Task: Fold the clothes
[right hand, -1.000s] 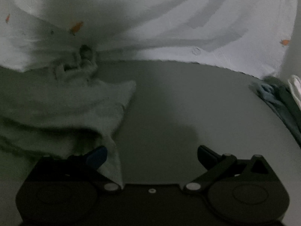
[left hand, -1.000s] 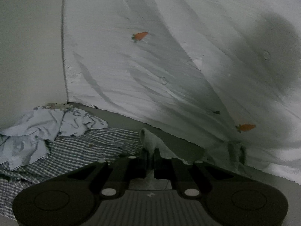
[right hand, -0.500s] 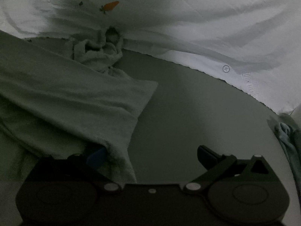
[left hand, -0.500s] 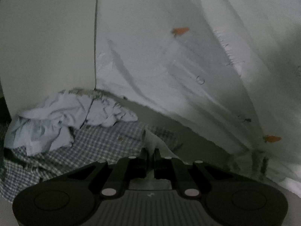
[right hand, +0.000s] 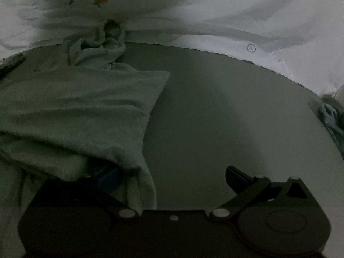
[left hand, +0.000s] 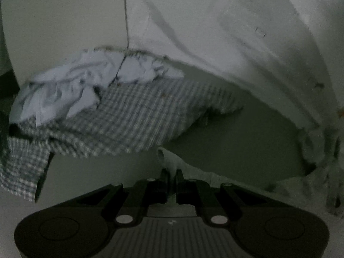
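A pale green garment lies spread on the grey table at the left of the right wrist view, its far end bunched against the backdrop. My left gripper is shut on a corner of this green garment, held low over the table. My right gripper is open; the garment's edge drapes over its left finger, and the right finger is bare.
A checked shirt and a crumpled light blue garment lie at the left in the left wrist view. A white cloth with carrot prints hangs behind the table. More bluish clothes lie at the far right.
The left gripper has swung left and downward with the green corner still held; the checked shirt now fills more of its view. The right gripper has moved slightly toward the backdrop, still open.
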Demonstrator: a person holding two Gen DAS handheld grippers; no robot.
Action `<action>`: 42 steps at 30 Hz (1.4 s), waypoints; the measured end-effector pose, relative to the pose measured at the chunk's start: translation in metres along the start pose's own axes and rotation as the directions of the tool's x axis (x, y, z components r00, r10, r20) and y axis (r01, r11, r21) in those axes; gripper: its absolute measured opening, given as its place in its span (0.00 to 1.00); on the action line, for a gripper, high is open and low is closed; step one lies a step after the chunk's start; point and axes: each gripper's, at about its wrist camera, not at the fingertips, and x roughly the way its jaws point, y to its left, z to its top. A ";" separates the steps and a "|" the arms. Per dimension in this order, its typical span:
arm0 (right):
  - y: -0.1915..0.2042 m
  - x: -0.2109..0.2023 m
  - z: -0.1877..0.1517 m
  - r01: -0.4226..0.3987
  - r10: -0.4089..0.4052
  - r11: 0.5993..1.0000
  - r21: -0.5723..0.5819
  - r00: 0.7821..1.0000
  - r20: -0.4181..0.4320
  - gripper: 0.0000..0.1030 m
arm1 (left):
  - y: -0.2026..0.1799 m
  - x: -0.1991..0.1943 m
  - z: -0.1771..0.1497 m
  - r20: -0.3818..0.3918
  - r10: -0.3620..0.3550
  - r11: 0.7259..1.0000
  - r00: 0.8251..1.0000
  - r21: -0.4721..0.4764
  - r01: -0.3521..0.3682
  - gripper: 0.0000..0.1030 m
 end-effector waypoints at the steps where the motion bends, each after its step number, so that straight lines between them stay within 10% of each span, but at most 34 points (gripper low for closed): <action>1: -0.001 0.000 -0.001 -0.002 0.002 1.000 0.009 1.000 -0.001 1.00 | 0.002 0.005 -0.004 -0.015 0.009 1.000 1.000 -0.005 -0.009 0.07; 15: -0.009 0.001 -0.007 -0.029 0.031 0.992 0.121 0.999 -0.010 1.00 | 0.014 0.025 -0.030 -0.109 0.012 0.996 0.994 -0.083 -0.022 0.08; 27: -0.009 0.002 -0.006 -0.031 0.033 0.992 0.126 0.999 -0.017 1.00 | -0.026 -0.001 -0.039 -0.129 -0.155 0.986 0.979 -0.076 0.146 0.08; 42: -0.034 -0.017 -0.002 -0.163 0.194 0.943 0.290 0.978 -0.078 1.00 | -0.100 -0.029 -0.066 -0.259 -0.452 0.886 0.854 -0.022 0.463 0.12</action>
